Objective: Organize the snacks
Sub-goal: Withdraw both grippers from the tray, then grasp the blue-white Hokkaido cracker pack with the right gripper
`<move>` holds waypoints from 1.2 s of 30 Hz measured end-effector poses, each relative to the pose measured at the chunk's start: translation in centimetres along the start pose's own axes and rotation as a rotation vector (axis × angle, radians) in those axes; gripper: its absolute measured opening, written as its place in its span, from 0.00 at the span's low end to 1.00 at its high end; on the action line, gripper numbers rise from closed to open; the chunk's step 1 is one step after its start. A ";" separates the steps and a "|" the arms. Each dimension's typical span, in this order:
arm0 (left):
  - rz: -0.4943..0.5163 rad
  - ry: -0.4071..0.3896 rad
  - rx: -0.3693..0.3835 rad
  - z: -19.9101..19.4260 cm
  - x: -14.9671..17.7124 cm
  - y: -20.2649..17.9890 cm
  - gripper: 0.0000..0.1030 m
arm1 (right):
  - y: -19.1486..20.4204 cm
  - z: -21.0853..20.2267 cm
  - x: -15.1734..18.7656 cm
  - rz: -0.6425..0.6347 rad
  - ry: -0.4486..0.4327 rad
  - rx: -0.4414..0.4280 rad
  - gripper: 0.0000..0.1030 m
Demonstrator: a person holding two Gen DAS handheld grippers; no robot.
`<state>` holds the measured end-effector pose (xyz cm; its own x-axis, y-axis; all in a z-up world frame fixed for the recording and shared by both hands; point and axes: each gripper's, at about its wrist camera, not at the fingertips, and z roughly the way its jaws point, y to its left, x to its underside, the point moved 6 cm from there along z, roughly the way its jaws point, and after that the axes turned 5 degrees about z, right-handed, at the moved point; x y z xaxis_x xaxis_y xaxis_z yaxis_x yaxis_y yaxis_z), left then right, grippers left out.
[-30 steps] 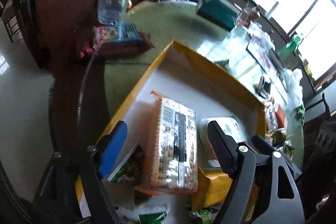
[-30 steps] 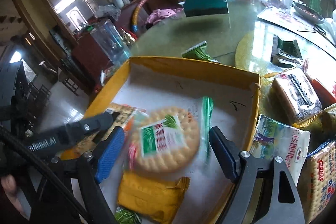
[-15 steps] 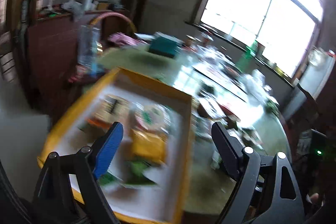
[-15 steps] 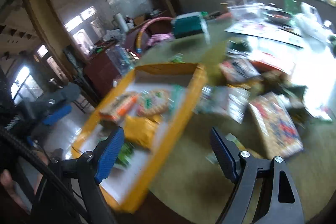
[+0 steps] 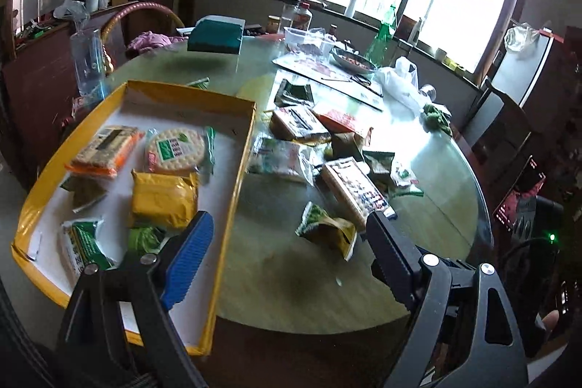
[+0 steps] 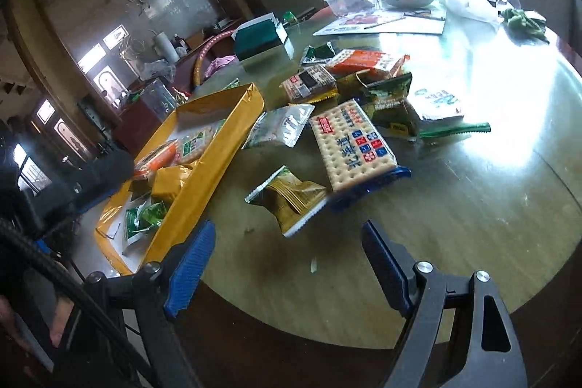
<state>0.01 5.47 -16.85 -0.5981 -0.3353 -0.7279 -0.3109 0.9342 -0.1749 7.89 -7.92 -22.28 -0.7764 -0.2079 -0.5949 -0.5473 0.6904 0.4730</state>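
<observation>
Main worry for us: the small olive packet [image 6: 291, 197] overlaps the big cracker pack [image 6: 351, 144], so a sloppy pinch could drag both or skid the crinkly wrapper across the slick table [image 6: 454, 206]. Both our left gripper [image 5: 287, 250] and right gripper [image 6: 287, 259] have jaws spread wide with nothing between them. The packet sits just ahead of the fingers, right of the yellow tray [image 5: 232, 191], untouched.

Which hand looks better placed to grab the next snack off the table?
Probably the right. Its gripper is open and empty, and the gold packet lies just ahead between its fingers. The left gripper, also open and empty, hangs partly over the tray, with that packet off toward its right finger.
</observation>
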 end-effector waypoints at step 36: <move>0.022 0.088 0.017 2.5 1.9 -1.0 0.84 | -4.6 1.4 -2.7 0.049 0.033 0.014 0.79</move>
<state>1.05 4.19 -19.66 -0.6675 -0.3233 -0.6708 -0.2849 0.9432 -0.1712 12.92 -9.54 -23.72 -0.8122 -0.1967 -0.5492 -0.5042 0.7101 0.4914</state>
